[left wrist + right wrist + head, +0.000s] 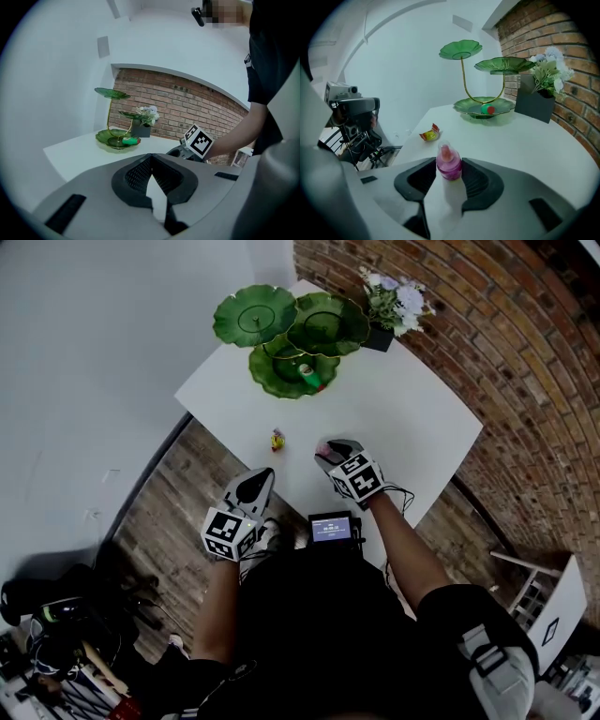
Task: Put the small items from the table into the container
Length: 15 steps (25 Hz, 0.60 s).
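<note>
A small pink bottle (449,163) stands upright on the white table (412,418), between the jaws of my right gripper (449,169). The jaws stand wide and open around it. In the head view the bottle (322,447) shows just ahead of the right gripper (330,454). A yellow-red candy wrapper (277,439) (430,135) lies left of the bottle. The green lotus-leaf tiered tray (272,376) (464,107) (104,137) stands at the far end and holds a green and red item (487,109) (130,140). My left gripper (264,476) (151,160) is shut and empty at the table's near edge.
A dark pot of pale flowers (384,329) (536,105) stands beside the tray, by the brick wall (525,352). Left of the table is wooden floor (178,493). A camera on a stand (351,110) stands off the table's left side.
</note>
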Each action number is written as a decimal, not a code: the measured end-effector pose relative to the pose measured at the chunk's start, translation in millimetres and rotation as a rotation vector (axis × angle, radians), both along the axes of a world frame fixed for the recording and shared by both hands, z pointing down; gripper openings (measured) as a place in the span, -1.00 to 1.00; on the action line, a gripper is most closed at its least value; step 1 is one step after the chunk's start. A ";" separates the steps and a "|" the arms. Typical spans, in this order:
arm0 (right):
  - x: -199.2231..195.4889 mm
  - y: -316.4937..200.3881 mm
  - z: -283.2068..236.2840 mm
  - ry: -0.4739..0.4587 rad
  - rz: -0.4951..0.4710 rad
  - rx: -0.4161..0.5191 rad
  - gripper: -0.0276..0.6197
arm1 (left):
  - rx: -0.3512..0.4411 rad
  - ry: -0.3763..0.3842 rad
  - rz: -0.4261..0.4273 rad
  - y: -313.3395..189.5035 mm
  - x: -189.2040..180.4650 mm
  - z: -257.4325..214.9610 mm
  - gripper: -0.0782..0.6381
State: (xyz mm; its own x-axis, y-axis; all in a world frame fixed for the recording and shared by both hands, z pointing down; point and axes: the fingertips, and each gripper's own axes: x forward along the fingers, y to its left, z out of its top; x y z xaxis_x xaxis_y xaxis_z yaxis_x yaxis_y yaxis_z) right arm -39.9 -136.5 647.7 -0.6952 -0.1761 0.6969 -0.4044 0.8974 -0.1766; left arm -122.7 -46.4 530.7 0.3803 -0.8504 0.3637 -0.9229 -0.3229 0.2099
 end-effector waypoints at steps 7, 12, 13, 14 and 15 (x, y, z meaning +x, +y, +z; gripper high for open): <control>2.1 0.0 -9.3 -0.012 0.009 0.009 -0.37 | 0.020 -0.003 0.022 -5.5 2.0 -3.3 -0.76; 9.1 -5.3 -29.8 -0.046 0.055 0.030 -0.38 | 0.036 0.001 0.051 -11.1 7.1 -7.2 -0.76; 10.2 -6.3 -34.3 -0.053 0.064 0.035 -0.38 | 0.042 0.002 0.056 -12.9 7.9 -8.8 -0.76; 11.1 -6.9 -38.6 -0.060 0.073 0.040 -0.38 | 0.047 0.001 0.062 -14.4 8.4 -10.0 -0.76; 11.9 -7.2 -43.0 -0.067 0.083 0.045 -0.38 | 0.052 0.001 0.067 -15.7 9.0 -11.2 -0.76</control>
